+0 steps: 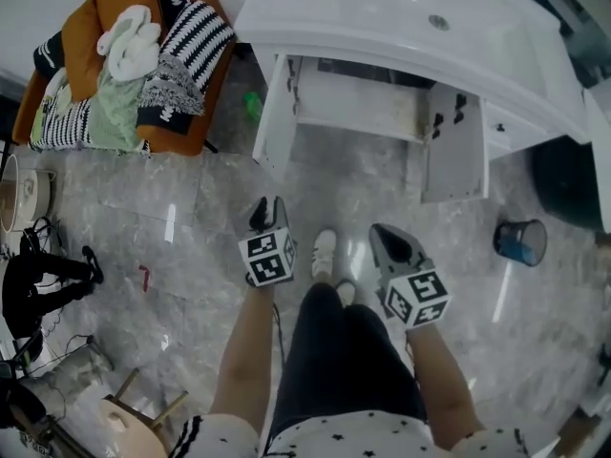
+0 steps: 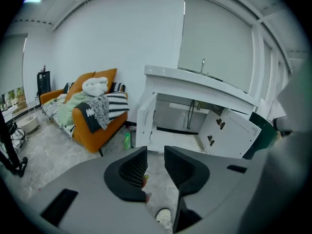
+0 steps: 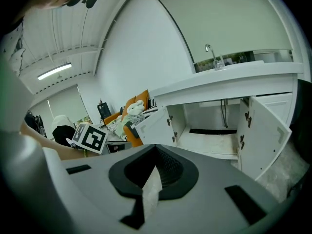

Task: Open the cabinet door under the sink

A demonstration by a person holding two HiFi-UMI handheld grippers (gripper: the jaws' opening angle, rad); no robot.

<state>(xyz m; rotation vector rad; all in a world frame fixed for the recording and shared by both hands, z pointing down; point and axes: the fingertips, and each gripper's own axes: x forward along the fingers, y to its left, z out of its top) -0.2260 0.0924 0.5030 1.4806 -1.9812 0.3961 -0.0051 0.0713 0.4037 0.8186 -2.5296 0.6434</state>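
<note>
**Entry: stance before the sink cabinet, near to far**

1. Left gripper (image 1: 267, 210), held above the person's knee. Its fingers (image 2: 130, 169) stand partly apart with nothing between them; only floor and a shoe (image 1: 325, 252) show through the gap.
2. Right gripper (image 1: 389, 239), alongside it. Its fingers (image 3: 168, 172) are closed together and hold nothing.
3. Blue cup (image 1: 521, 241), on the glossy floor (image 1: 191, 218) near the nearer door. Risk: it could be kicked over by a sidestep.
4. Cabinet doors, the task's objects. The sofa-side door (image 1: 275, 113) and the cup-side door (image 1: 455, 156) both stand swung out, well apart from the grippers. The cabinet inside (image 1: 358, 103) is exposed, so the task is judged done.
   - Risk: a step forward could drive a shin or gripper into a jutting door edge.
   - Risk: pushing either door wider could strain its hinges.
   - Risk: a sprung hinge could swing a door shut.
5. Green bottle (image 1: 252, 105), just beside the sofa-side door. Risk: it could be toppled if that door opens further.
6. Sink counter (image 1: 382, 17), above the cabinet.
7. Sofa (image 1: 181, 136), piled with clothes. No hazard noted.
</note>
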